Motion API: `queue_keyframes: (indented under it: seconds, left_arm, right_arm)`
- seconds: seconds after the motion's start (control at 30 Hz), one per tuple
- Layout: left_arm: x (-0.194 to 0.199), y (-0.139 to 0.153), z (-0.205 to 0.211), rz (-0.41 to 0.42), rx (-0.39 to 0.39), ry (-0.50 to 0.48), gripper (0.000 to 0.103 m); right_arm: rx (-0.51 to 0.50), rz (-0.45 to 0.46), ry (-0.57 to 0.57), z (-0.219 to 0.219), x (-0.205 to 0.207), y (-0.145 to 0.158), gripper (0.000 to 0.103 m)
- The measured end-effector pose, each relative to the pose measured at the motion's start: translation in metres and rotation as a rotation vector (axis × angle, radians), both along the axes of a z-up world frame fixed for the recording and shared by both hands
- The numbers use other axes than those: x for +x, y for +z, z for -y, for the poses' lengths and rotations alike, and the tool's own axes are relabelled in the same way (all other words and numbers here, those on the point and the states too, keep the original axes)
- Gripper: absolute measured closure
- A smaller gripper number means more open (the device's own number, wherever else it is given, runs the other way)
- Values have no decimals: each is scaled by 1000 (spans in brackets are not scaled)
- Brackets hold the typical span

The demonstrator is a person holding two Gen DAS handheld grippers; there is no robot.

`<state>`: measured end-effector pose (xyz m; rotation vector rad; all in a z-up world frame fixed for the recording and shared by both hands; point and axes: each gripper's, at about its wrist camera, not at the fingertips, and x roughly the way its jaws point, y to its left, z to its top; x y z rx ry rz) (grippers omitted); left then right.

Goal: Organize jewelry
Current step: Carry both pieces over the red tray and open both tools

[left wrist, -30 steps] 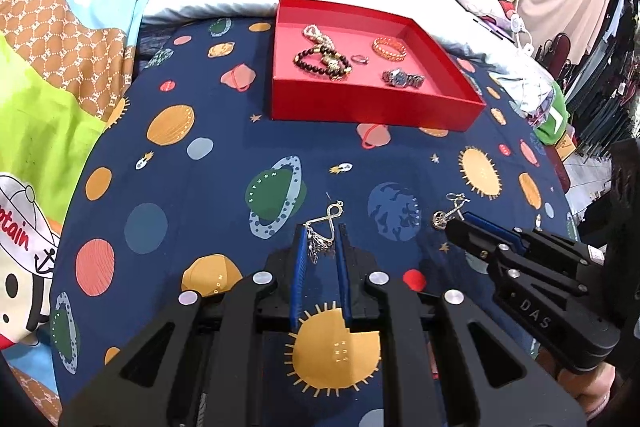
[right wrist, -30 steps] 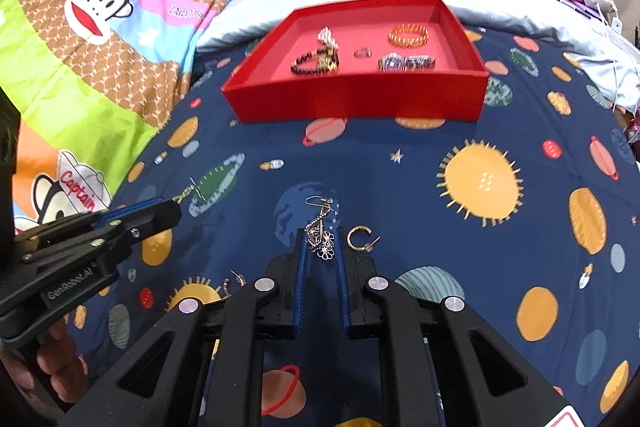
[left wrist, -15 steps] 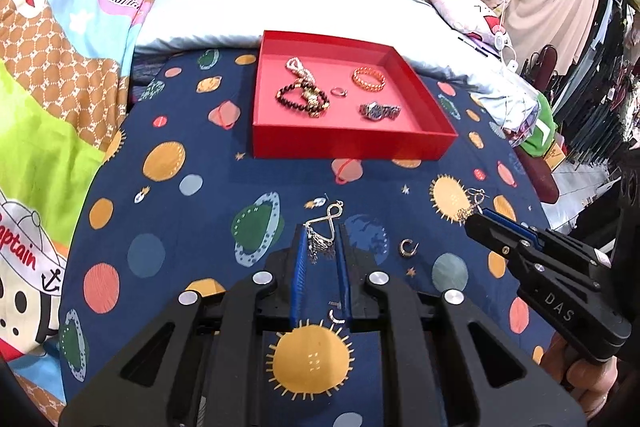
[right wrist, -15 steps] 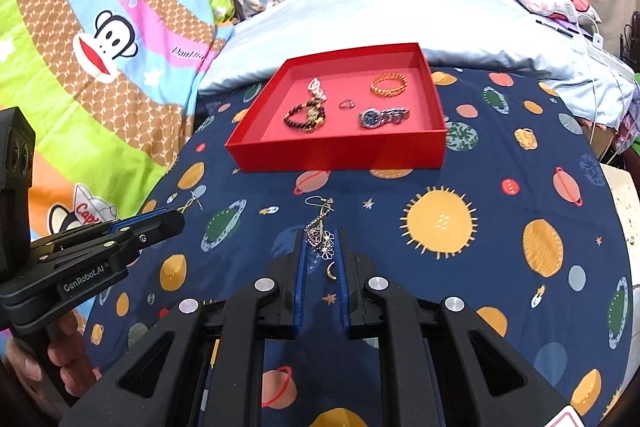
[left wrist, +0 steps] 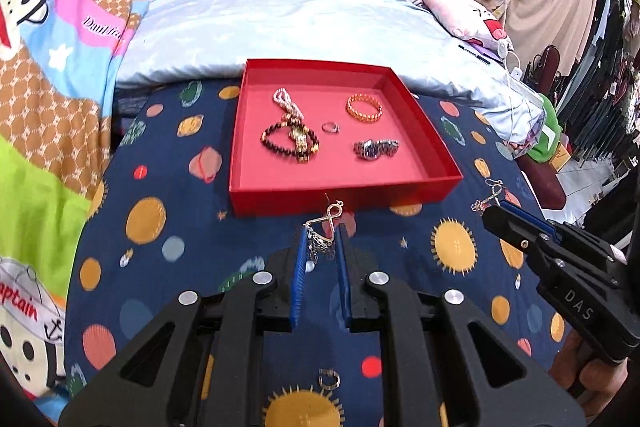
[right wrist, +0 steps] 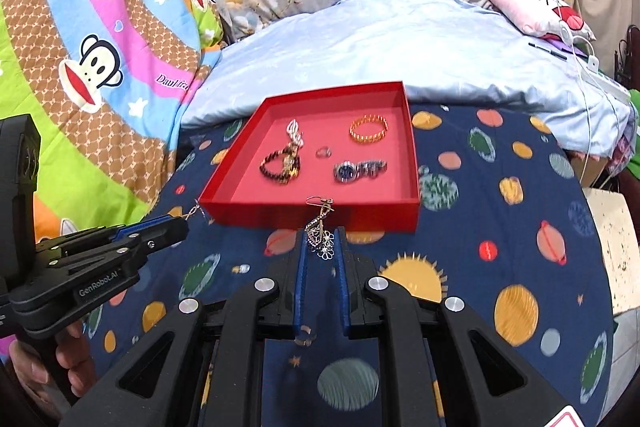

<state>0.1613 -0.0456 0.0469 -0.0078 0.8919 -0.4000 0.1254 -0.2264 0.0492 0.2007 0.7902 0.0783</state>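
Note:
A red tray [left wrist: 340,195] [right wrist: 312,214] lies on the planet-print bedspread. It holds a dark bead bracelet [left wrist: 289,142], an orange bracelet [left wrist: 363,107], a small ring [left wrist: 330,127], a watch [left wrist: 375,148] and a pearl piece [left wrist: 285,102]. My left gripper [left wrist: 322,239] is shut on a gold infinity earring [left wrist: 325,223], held above the spread just before the tray. My right gripper [right wrist: 320,242] is shut on a silver flower earring [right wrist: 320,233], also just before the tray's near wall. A gold hoop earring [left wrist: 329,378] lies on the spread beneath the left gripper.
A pale blue pillow [left wrist: 288,23] lies behind the tray. A bright cartoon monkey blanket [right wrist: 92,39] rises at the left. A pink cushion [right wrist: 540,13] and white cable [right wrist: 576,39] sit at the back right. Another small hoop [right wrist: 306,331] lies under the right gripper.
Both grippers have lifted off the spread with their earrings and moved forward to the tray's near wall. The hoop earrings stayed on the spread.

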Motion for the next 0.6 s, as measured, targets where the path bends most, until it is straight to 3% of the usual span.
queue_keyframes:
  seconds: [0.6]
  left_arm:
    - [86,21,22,93,6,30,89]
  right_arm:
    - [-21,33,4,17,89,3,91]
